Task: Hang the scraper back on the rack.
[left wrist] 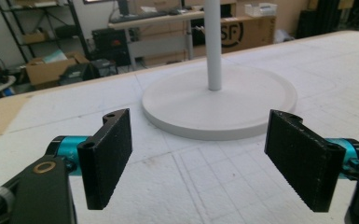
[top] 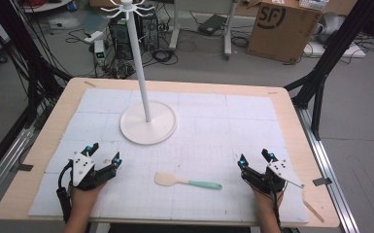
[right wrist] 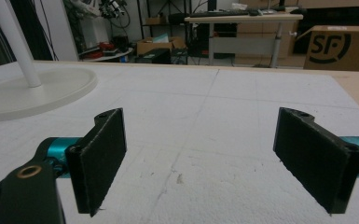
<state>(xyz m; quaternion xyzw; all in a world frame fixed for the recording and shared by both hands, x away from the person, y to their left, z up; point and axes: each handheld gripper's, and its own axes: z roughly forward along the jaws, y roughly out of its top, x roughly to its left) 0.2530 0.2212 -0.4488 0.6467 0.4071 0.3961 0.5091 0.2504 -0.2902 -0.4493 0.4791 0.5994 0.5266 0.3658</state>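
Item 1: spatula [top: 187, 181], pale wooden blade w/ mint-green handle. Lay flat on white gridded mat [top: 213, 126], near front edge, roughly centre, between the two grippers and apart from both. Blade pointed toward person's left, handle toward right. Nothing touched it.

Item 2: left gripper [top: 104, 154]. Sat at front-left of mat, held in person's left hand [top: 85, 194], grey three-cornered plate on top. Jaws spread wide, nothing between them; in left gripper view [left wrist: 198, 158] only bare mat showed in the gap. Pads black, ribbed, w/ teal fittings behind.

Item 3: right gripper [top: 256, 158]. Sat at front-right of mat, held in right hand [top: 267, 199]. Jaws likewise spread apart, released, gripping nothing; right gripper view [right wrist: 198, 161] showed bare mat between the pads.

Item 4: white stand [top: 148, 121], round flat base w/ tall thin pole, hooked arms at top. Stood upright on mat's far-left portion, well beyond spatula; closer to left gripper than right. Base seen straight ahead in left gripper view [left wrist: 219, 100], off to the left in right gripper view [right wrist: 32, 91].

Item 5: table [top: 291, 111], light wood top, mat covering most of it.

Surrounds: cardboard box [top: 282, 29] on floor beyond table, far right.
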